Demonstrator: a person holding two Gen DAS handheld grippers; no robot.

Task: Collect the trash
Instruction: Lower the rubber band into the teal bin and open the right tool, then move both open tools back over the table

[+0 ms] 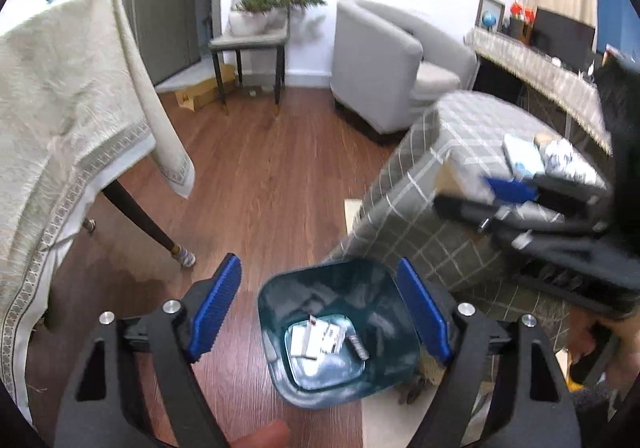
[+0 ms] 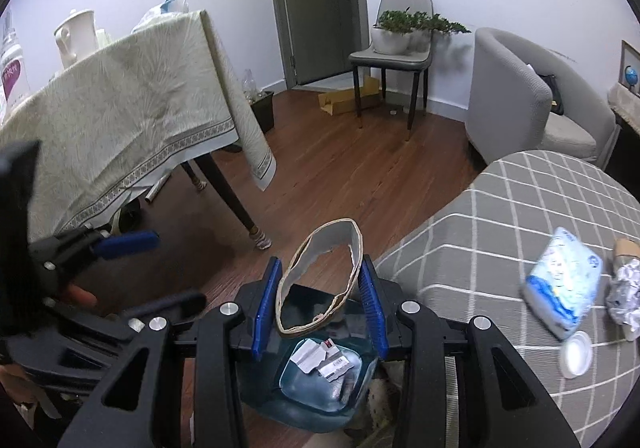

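A dark teal trash bin [image 1: 332, 332] stands on the wood floor beside a low table with a grey checked cloth [image 1: 452, 172]. Paper scraps [image 1: 320, 338] lie at its bottom. My left gripper [image 1: 320, 308] is open and empty above the bin. My right gripper [image 2: 322, 302] is shut on a torn cardboard ring [image 2: 320, 280] and holds it just above the bin [image 2: 320, 380]. The right gripper also shows in the left wrist view [image 1: 520, 204]. On the checked table [image 2: 500, 232] lie a blue-white tissue pack [image 2: 560, 284], crumpled foil [image 2: 624, 296] and a white lid [image 2: 576, 354].
A dining table with a cream cloth [image 2: 120, 120] stands at the left, its dark leg [image 2: 236, 204] near the bin. A chair with a potted plant [image 2: 396, 32], a grey armchair [image 2: 524, 96] and flat cardboard [image 2: 348, 98] are farther back.
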